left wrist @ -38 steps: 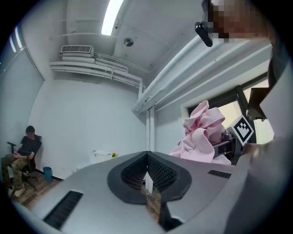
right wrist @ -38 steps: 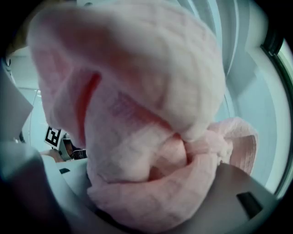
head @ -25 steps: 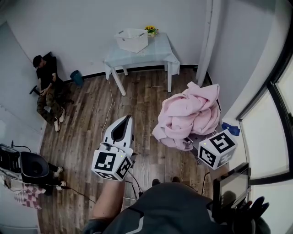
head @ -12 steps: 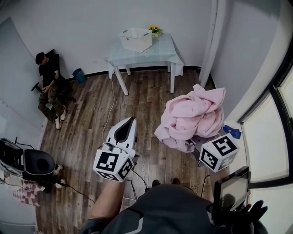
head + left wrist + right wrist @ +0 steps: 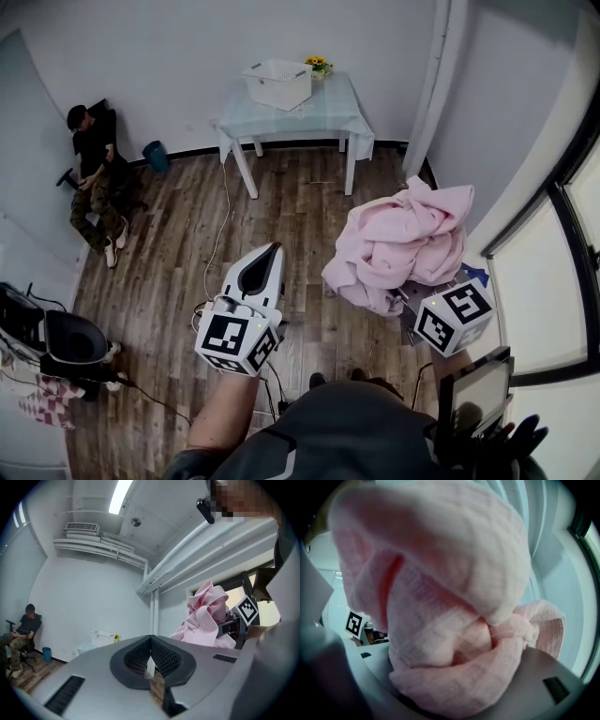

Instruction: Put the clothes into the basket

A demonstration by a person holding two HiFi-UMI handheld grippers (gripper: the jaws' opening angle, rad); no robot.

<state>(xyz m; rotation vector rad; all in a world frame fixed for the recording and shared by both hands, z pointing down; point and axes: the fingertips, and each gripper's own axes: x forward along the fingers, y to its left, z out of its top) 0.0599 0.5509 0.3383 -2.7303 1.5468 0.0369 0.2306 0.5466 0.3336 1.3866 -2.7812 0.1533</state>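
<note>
Gripped pink clothes (image 5: 398,244) in right tool (image 5: 412,302), held left tool (image 5: 267,255) closed and empty; not yet delivered to basket (image 5: 277,82) on far surface (image 5: 323,111).

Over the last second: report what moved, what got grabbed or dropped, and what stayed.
Nothing was taken hold of or let go. The left gripper, shut and empty, drifted slightly toward the head view's lower right. The right gripper stays shut on the pink clothes; the basket stays on the table.
</note>
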